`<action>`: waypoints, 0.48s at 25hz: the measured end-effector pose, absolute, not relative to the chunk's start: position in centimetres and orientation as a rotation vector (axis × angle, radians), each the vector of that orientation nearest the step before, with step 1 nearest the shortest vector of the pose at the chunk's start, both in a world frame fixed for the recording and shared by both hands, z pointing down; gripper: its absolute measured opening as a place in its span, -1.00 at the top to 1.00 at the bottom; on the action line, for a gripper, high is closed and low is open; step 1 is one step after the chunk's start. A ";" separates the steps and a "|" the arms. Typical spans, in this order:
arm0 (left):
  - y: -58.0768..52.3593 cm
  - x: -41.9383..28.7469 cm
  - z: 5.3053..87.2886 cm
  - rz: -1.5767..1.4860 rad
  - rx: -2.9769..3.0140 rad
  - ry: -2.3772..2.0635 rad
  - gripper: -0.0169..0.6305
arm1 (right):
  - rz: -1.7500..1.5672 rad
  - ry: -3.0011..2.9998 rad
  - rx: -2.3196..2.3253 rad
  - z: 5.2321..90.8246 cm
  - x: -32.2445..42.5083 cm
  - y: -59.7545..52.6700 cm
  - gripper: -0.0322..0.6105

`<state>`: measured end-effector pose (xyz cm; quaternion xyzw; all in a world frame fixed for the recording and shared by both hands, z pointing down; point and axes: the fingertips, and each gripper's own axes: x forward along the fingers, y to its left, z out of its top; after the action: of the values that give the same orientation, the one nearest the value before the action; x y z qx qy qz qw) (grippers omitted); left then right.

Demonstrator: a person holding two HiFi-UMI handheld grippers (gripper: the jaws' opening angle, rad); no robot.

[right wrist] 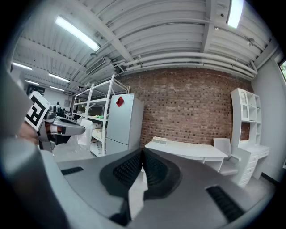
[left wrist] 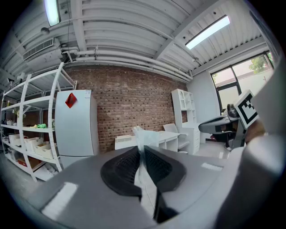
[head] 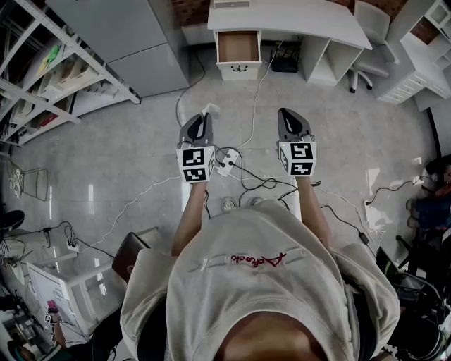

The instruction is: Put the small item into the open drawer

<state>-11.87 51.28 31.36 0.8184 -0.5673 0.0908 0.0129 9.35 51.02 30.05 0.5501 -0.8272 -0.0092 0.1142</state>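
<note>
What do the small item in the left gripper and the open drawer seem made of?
The small item: probably thin plastic film, pale, translucent, crinkled where it pokes past the left gripper. The open drawer: likely painted wood or laminate, white matte front, brown inside.

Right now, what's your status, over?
Left gripper shut on small white item. Right gripper shut, empty. Open drawer ahead, not reached. Cables lying between.

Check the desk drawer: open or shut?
Open. In the head view the drawer is pulled out of the white desk, its brown bottom showing, nothing visible inside.
</note>
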 end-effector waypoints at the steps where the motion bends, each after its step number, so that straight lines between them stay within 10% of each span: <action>1: 51.3 -11.7 31.4 0.280 2.550 -1.763 0.85 | -0.026 -2.424 1.612 30.1 9.4 51.0 0.86; 12: 50.8 -9.8 32.4 0.305 2.538 -1.741 0.85 | -0.002 -2.419 1.605 30.6 11.1 50.5 0.86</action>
<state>-9.75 50.76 32.36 0.8204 -0.5628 0.0985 0.0244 11.05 50.53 30.62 0.5488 -0.8274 -0.0007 0.1190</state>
